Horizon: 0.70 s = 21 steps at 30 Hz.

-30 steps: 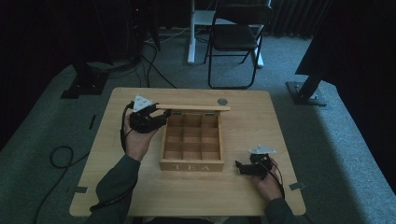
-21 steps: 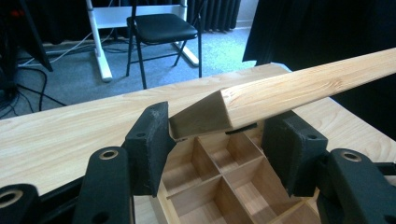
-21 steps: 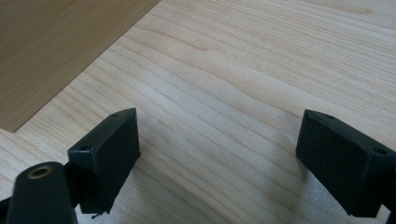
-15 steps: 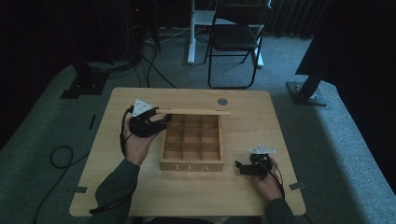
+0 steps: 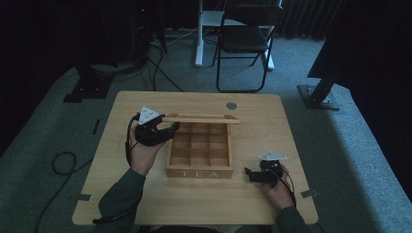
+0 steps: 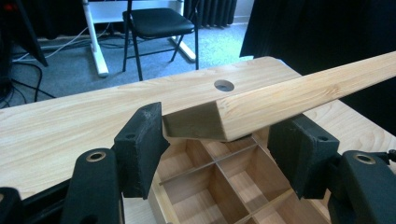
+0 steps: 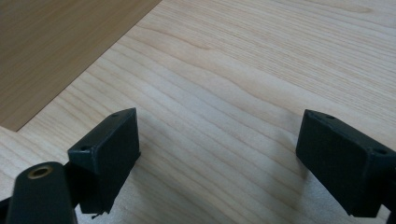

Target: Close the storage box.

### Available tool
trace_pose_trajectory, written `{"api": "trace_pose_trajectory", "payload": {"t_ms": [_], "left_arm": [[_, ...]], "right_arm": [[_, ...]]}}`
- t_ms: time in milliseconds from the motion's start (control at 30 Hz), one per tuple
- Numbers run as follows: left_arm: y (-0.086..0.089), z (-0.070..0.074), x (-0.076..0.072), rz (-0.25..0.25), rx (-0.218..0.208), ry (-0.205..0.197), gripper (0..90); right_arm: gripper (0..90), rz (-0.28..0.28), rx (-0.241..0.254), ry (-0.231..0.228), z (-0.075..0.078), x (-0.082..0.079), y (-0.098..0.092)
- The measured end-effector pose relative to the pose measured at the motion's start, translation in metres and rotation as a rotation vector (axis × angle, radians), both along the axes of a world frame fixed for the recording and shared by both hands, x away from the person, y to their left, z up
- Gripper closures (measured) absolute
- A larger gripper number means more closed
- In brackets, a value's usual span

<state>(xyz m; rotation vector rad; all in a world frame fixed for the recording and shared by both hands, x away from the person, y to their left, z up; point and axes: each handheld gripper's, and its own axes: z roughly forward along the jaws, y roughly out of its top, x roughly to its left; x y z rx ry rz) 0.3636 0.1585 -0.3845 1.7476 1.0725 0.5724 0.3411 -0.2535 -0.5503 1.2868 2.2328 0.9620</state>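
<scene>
High view: wooden box (image 5: pixel 199 154) marked "TEA" sits centre of the table (image 5: pixel 291 131), divided into nine empty compartments. Its lid (image 5: pixel 200 118) is raised, seen edge-on as a thin bar across the back of the box, just above centre of frame.

Left gripper (image 5: pixel 154 132), left of centre in the high view, sits at the lid's left end. Left gripper view: lid corner (image 6: pixel 219 119) lies between the two jaws, close against the left one; the right jaw stands a little clear of the wood. Jaws are spread around the lid end rather than pinching it. Judgement: the lid rests on or against the gripper so it can be swung, the open stance serving as a cradle or hook and not a clamp. Whether the lid is hinged at the back cannot be told.

Right gripper (image 5: pixel 257 175), lower right of the high view, lies on the table just right of the box's front corner. Right gripper view: jaws wide apart over bare tabletop, holding nothing; box side (image 7: pixel 56 51) fills the upper left. Judgement: parked near the box, perhaps to steady it if it shifts while the lid moves.

Risk, as judged: an unclamped lid could slip off the jaw and drop shut.
</scene>
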Motion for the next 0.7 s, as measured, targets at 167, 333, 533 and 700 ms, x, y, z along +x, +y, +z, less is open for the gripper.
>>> {"api": "trace_pose_trajectory", "payload": {"t_ms": [167, 333, 533, 700], "left_arm": [[0.0000, -0.0026, -0.0029, -0.001, 0.002, 0.006, 36.0], [0.0001, -0.0050, -0.0055, -0.001, 0.001, 0.014, 35.9], [-0.0003, -0.0080, -0.0087, 0.004, -0.002, 0.021, 35.6], [-0.0001, -0.0102, -0.0104, -0.001, -0.002, 0.020, 34.7]], "right_arm": [[13.0, 0.002, 0.000, -0.001, 0.0000, -0.0005, 0.0004], [13.0, 0.001, 0.000, -0.001, 0.0000, -0.0005, 0.0004], [13.0, 0.004, -0.002, -0.001, 0.0000, -0.0005, 0.0004], [13.0, 0.004, -0.001, -0.001, 0.0000, -0.0005, 0.0004]]}}
